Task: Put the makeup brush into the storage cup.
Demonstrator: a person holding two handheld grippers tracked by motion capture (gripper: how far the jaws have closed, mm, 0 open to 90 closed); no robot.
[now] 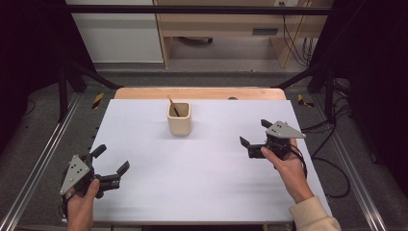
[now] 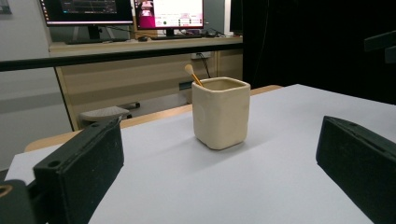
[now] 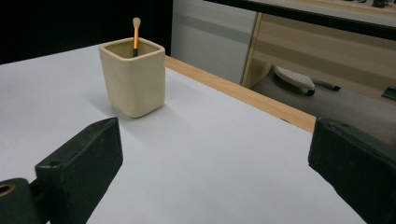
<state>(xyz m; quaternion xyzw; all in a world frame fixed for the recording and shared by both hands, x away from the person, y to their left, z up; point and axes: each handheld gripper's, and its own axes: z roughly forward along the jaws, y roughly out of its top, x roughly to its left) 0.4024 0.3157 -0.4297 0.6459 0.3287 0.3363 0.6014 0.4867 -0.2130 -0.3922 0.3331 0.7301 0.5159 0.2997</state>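
A cream square cup [image 1: 179, 118] stands upright on the white table top [image 1: 202, 163], toward the back centre. A thin brush [image 1: 173, 107] with an orange handle leans inside it. The left gripper view faces the cup [image 2: 220, 113] and the brush tip [image 2: 189, 69] from the near left. In the right gripper view the cup [image 3: 133, 76] holds the brush [image 3: 135, 35] almost upright. My left gripper [image 1: 113, 161] is open near the table's front left corner, holding nothing. Open too, my right gripper [image 1: 255, 133] hovers at the right side, well apart from the cup.
A wooden strip [image 1: 199, 93] edges the table's far side. Black frame bars and metal rails [image 1: 33, 168] run along both sides. Cables [image 1: 332, 163] lie on the floor at the right. Monitors [image 2: 126, 11] stand on a desk beyond the table.
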